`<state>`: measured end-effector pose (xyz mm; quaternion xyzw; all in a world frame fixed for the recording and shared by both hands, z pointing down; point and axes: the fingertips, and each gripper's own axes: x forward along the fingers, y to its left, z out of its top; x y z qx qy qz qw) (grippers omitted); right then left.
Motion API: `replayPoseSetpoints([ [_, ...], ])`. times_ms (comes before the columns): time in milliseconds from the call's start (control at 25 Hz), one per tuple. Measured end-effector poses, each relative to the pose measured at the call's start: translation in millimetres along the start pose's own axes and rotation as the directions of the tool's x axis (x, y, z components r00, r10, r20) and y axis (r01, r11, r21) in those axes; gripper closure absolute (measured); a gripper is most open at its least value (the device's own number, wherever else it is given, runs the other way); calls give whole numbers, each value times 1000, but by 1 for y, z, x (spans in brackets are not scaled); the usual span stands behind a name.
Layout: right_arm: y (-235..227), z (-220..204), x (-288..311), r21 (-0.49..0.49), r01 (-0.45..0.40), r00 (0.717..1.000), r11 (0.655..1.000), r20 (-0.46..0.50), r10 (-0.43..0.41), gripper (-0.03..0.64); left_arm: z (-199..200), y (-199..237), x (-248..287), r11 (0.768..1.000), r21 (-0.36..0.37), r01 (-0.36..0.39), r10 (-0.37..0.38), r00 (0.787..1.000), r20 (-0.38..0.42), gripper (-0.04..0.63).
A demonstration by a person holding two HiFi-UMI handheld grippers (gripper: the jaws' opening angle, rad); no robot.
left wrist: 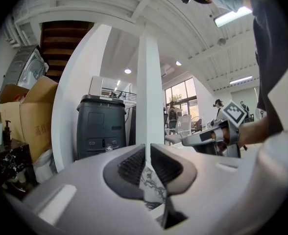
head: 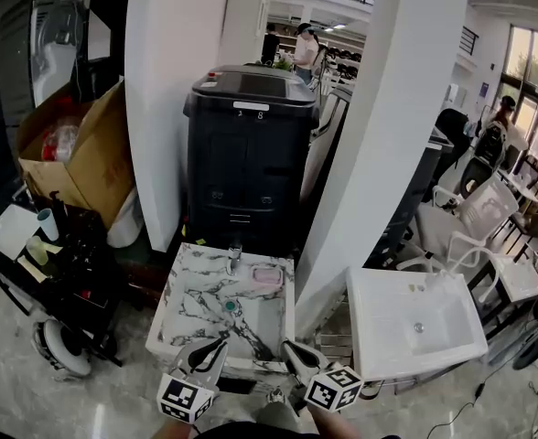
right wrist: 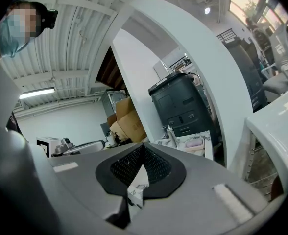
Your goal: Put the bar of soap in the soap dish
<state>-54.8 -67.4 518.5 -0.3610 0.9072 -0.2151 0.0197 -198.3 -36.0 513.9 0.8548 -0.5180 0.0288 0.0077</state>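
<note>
Head view shows both tools held side by side at the near edge of the marble counter. The left tool has its jaws a thin slit apart with nothing between them, and the right tool has its pads closed together, empty. Well ahead of the right tool, by the counter's far right corner, the pink bar of soap lies in the soap dish, just right of the faucet.

A: Does the pale pink oblong soap dish on the grey-veined white marble sink hold a bar?
B: Too small to tell.
A: And the big brown cardboard box?
B: Its wall hides most contents.
</note>
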Motion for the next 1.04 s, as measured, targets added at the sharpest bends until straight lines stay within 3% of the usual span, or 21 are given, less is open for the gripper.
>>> replayPoseSetpoints([
  [680, -9, -8, -5, 3, 65, 998, 998, 8, -65, 617, -15, -12, -4, 998, -50, 42, -44, 998, -34, 526],
  [1040, -14, -11, -1, 7, 71, 997, 997, 5, -71, 617, -15, -9, 0, 999, -28, 34, -35, 999, -28, 543],
])
